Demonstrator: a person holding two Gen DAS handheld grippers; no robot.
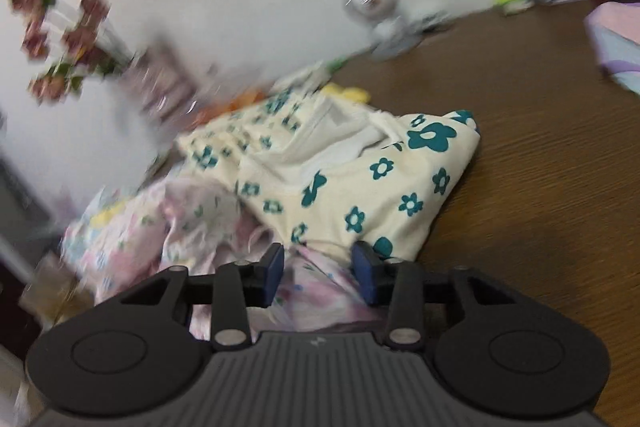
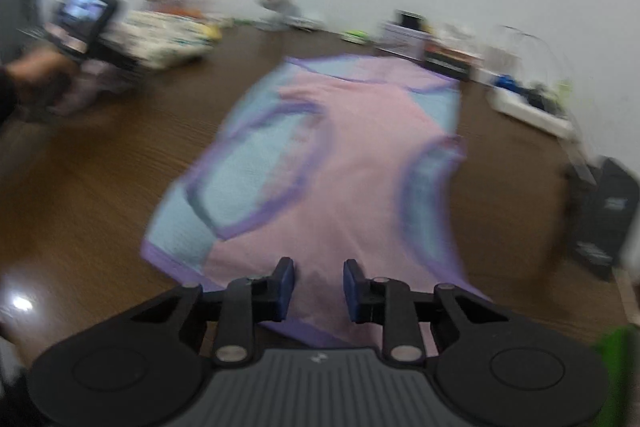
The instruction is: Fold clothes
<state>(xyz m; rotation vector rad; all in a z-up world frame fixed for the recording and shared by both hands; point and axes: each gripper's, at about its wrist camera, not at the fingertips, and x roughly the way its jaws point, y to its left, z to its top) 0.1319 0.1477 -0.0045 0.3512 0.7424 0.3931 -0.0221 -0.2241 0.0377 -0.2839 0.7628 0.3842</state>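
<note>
In the left wrist view, a blurred bunch of pink flowers (image 1: 60, 39) stands at ten o'clock against the white wall. Below it, at seven to eight o'clock, a crumpled pale pink floral garment (image 1: 168, 231) lies heaped on the brown wooden counter (image 1: 540, 187), and its cloth runs down between the blue pads of the left tongs (image 1: 319, 275). These tongs are spread, with a clear gap between the pads; the pink cloth lies in that gap, but whether the pads touch it cannot be told. Just beyond the tips, at twelve o'clock, a cream garment with teal flowers (image 1: 360, 179) lies bunched, overlapping the pink one. At one o'clock a small white fan (image 1: 372, 3) stands near the wall, and at three o'clock the edge of a pink, blue and purple garment (image 1: 616, 35) shows, well apart from the heap.

In the right wrist view, a hand (image 2: 28, 71) at nine o'clock holds the other device with its small screen, beside the heap of clothes. The pink shirt with blue and purple sleeves (image 2: 344, 163) lies spread flat on the counter (image 2: 92, 179), stretching from the centre toward twelve o'clock. Its near hem reaches down between the pads of the right tongs (image 2: 319, 285), which are spread apart, pinching nothing visibly. At two o'clock a white tray (image 2: 528, 107) of blurred items sits near the wall.
</note>
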